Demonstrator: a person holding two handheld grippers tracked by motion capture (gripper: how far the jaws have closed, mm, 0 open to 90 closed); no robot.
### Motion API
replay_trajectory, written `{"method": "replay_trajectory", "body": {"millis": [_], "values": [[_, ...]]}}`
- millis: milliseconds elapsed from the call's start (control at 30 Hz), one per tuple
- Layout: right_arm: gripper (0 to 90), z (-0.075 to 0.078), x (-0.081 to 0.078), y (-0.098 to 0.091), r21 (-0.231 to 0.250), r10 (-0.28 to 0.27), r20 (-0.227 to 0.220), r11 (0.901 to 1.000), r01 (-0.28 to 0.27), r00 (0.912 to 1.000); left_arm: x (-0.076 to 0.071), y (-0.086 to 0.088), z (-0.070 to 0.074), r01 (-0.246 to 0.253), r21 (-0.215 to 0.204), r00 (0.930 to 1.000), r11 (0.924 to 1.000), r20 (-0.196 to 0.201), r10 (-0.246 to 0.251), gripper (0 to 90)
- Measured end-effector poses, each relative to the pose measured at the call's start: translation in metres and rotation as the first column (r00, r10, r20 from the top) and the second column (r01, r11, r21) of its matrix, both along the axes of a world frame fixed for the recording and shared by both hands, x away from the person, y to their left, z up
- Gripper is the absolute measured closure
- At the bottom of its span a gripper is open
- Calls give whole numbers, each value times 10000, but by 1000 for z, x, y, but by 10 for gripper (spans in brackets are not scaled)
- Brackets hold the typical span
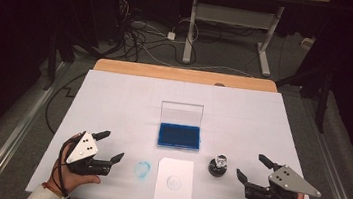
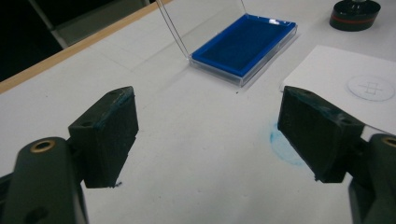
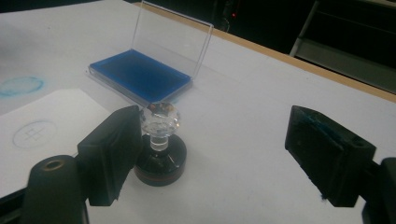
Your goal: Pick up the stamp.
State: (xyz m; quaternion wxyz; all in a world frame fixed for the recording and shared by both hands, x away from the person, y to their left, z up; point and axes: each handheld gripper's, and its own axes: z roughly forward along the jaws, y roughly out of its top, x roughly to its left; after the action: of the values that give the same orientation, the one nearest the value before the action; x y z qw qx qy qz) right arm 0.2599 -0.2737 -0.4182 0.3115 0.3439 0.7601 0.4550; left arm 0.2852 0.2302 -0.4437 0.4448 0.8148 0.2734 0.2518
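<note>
your right gripper [image 1: 249, 169] and left gripper [image 1: 109, 145] both rest with jaws spread, holding nothing. the stamp [image 1: 218, 165] stands upright between the paper [image 1: 174, 185] and your right gripper, below the open ink pad [image 1: 179, 136], handy for inking.

On the worktop [image 1: 114, 97] there is one ink pad [image 1: 179, 135] with a blue cushion, its single clear lid standing open. One stamp [image 1: 218, 165] with a faceted clear knob stands near it. One sheet of paper [image 1: 174, 185] carries one faint round print, and one blue round smudge [image 1: 142, 170] marks the white cover beside the sheet.
</note>
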Motion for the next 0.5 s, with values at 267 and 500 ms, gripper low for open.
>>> {"method": "replay_trajectory", "body": {"millis": [267, 500], "values": [[211, 3, 5, -2, -48, 173, -311, 9998, -174, 9994, 0, 0, -4, -289, -6, 9987, 9996, -423, 289, 206], [165, 8, 10, 1, -271, 602, -898, 9977, -628, 9941, 2, 2, -7, -324, 120, 9966, 9994, -754, 332, 206]]}}
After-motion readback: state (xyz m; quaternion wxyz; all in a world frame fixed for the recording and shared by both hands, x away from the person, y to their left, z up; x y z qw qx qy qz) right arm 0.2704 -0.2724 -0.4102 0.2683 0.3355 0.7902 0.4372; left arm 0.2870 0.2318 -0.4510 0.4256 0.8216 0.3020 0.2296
